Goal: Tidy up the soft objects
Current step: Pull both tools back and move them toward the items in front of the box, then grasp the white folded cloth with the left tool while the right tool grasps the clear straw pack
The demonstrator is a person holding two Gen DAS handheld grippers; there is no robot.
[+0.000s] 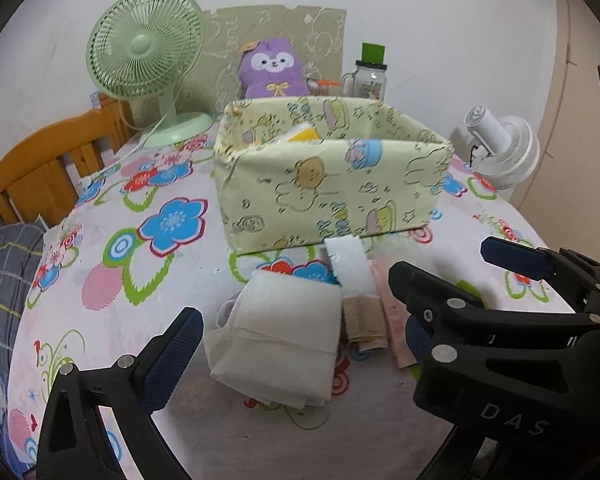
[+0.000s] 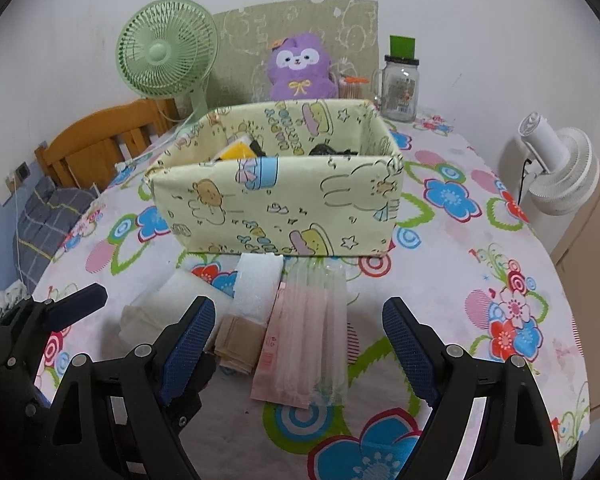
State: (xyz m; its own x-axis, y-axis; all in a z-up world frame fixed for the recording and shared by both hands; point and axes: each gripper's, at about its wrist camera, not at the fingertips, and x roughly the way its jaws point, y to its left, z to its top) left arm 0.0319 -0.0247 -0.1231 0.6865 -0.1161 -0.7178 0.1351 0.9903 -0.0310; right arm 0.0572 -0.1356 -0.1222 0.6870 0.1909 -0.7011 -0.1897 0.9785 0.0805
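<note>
A yellow cartoon-print fabric box [image 1: 332, 184] [image 2: 284, 208] stands mid-table with a yellow item [image 2: 238, 151] and dark items inside. In front of it lie a folded white cloth [image 1: 284, 332] [image 2: 168, 300], a white foam strip [image 1: 350, 266] [image 2: 258, 284], a small beige folded piece [image 1: 366, 322] [image 2: 238, 344] and a pink packet in clear wrap [image 2: 308, 344] [image 1: 394, 318]. My left gripper [image 1: 300, 356] is open, its jaws either side of the white cloth. My right gripper [image 2: 300, 348] is open, jaws either side of the pink packet. Each gripper shows in the other's view.
A flowered tablecloth [image 2: 480, 280] covers the round table. At the back stand a green fan [image 1: 148, 56], a purple plush [image 1: 270, 66] and a glass jar [image 1: 370, 80]. A white fan [image 2: 556, 172] is at the right edge. A wooden chair [image 1: 40, 168] is at the left.
</note>
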